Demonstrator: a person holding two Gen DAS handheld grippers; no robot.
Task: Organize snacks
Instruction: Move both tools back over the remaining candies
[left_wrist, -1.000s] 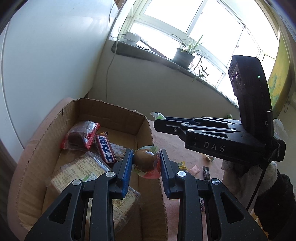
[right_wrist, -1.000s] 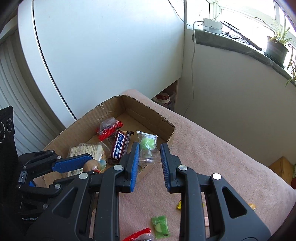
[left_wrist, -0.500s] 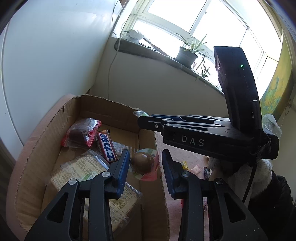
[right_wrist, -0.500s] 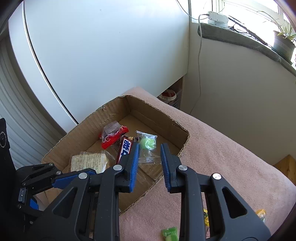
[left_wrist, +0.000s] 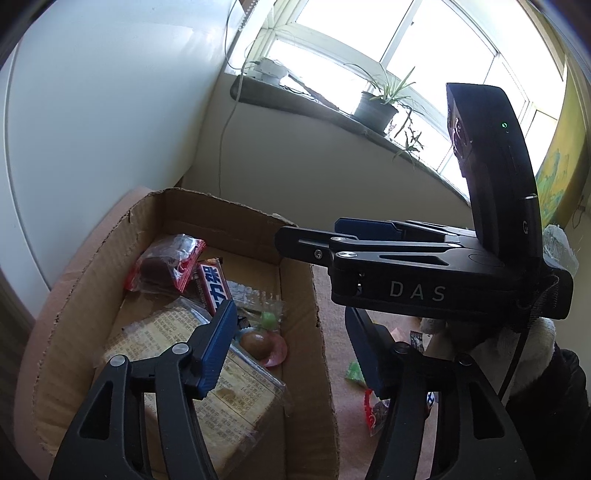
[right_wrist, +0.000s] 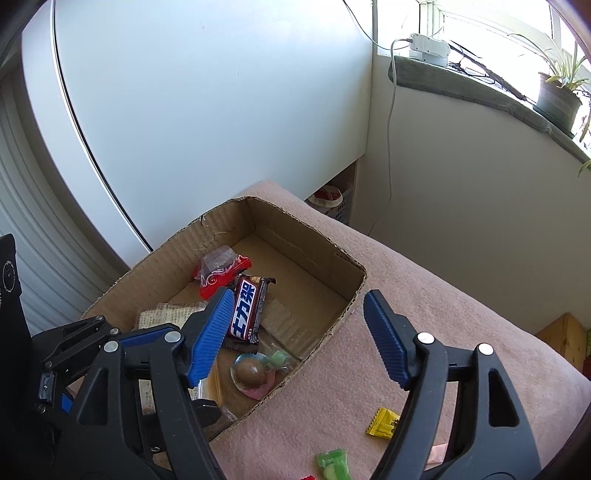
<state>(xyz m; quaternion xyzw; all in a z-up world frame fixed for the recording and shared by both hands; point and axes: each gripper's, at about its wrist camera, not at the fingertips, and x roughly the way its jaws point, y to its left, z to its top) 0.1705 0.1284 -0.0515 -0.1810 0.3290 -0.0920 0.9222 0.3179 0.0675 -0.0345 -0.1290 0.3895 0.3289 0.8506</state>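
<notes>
A cardboard box (right_wrist: 332, 254) (left_wrist: 317, 317) stands on a pink cloth. Inside lie a brown egg-shaped snack in a clear pink wrapper (left_wrist: 260, 341) (right_wrist: 251, 373), a green candy packet (left_wrist: 267, 319) (right_wrist: 279, 358), a chocolate bar (right_wrist: 245, 314) (left_wrist: 214, 286), a red-wrapped snack (right_wrist: 221, 271) (left_wrist: 166, 262) and a bread pack (left_wrist: 207, 376). My left gripper (left_wrist: 291, 347) is open and empty above the box's right wall. My right gripper (right_wrist: 299, 336) is open and empty above the box's near corner; it also shows in the left wrist view (left_wrist: 406, 258).
Loose snacks lie on the cloth (right_wrist: 424, 295) outside the box: a yellow candy (right_wrist: 384, 422), a green candy (right_wrist: 334, 463) and a red-wrapped snack (left_wrist: 376, 410). A white wall and a windowsill with a potted plant (left_wrist: 376, 107) lie behind.
Both grippers opened. The egg snack dropped from my left gripper into the box, and the green candy packet dropped from my right gripper beside it.
</notes>
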